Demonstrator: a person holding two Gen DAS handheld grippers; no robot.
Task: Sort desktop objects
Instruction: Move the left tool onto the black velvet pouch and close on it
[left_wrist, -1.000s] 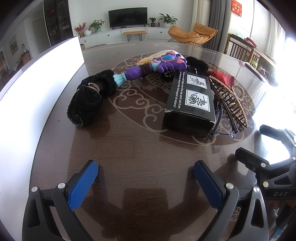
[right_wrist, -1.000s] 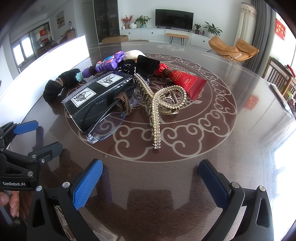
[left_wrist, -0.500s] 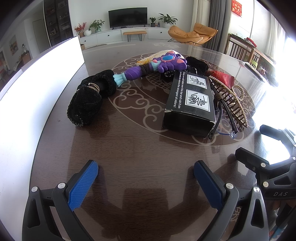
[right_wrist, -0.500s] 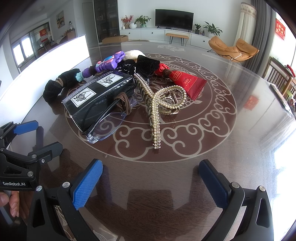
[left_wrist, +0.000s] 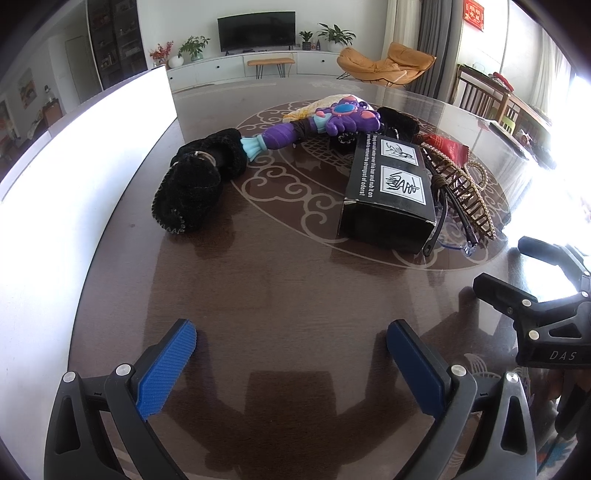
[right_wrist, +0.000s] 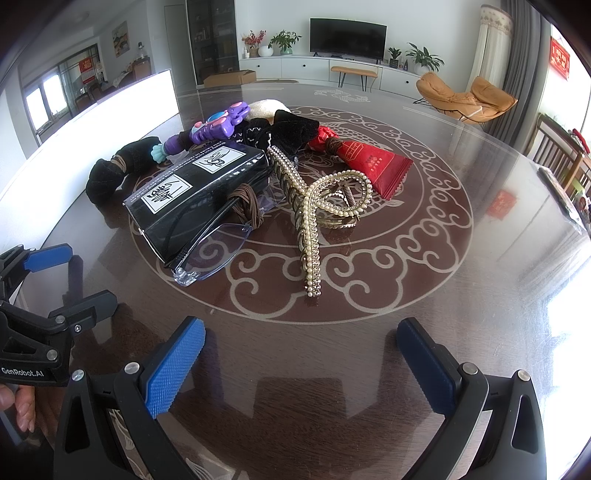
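Left wrist view: the left hand-held gripper (left_wrist: 291, 354) hangs over bare table (left_wrist: 280, 280), jaws spread wide and empty, short of the black box (left_wrist: 388, 192) and purple toy (left_wrist: 321, 125). The right hand-held gripper (right_wrist: 301, 350), equally wide and empty, faces the glasses (right_wrist: 214, 247) and pearl hair clip (right_wrist: 314, 206) beside the box.

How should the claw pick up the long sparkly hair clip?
Probably by the free tip of the long sparkly hair clip that points toward the right claw. That end lies alone on the table, while its far end is tucked among the pearl clip and black box. Come from the near side, pads either side of the narrow strip.
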